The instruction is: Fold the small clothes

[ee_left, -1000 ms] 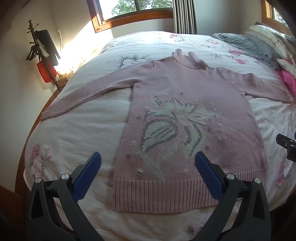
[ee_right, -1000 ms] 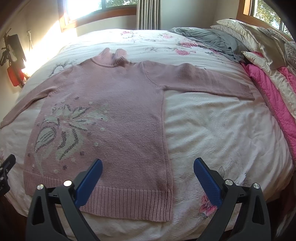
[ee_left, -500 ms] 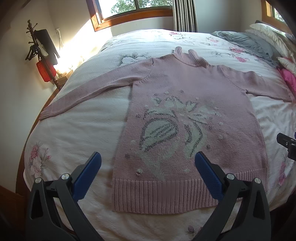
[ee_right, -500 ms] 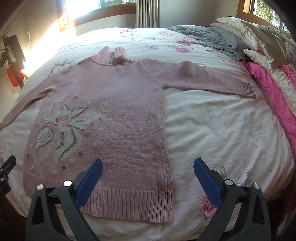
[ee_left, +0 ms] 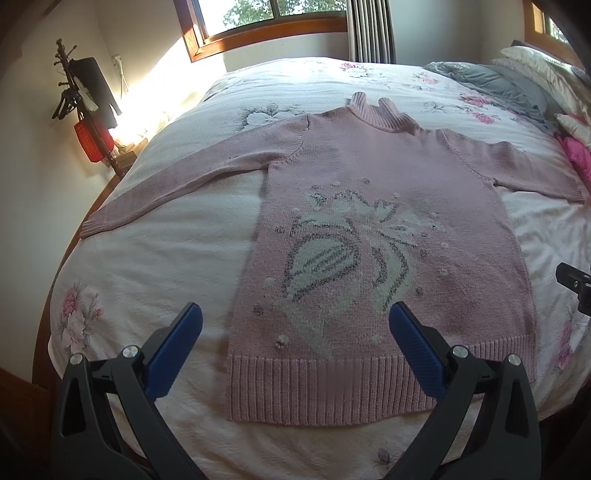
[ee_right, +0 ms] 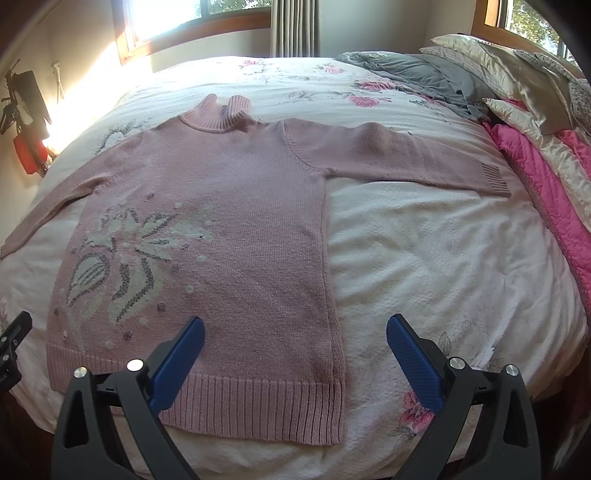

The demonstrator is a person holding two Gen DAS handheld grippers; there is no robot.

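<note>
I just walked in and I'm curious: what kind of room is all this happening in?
A bedroom, most likely in a home. A pink sweater lies spread flat on a bed with a floral cover, pillows are piled at its right side, and wood-framed windows stand behind it.

Sunlight pours through a wood-framed window at upper left onto a white floral bedspread, with pillows piled upper right and pale walls.

Pink sweater w/ white-grey flower motif; white floral bedspread.
</note>
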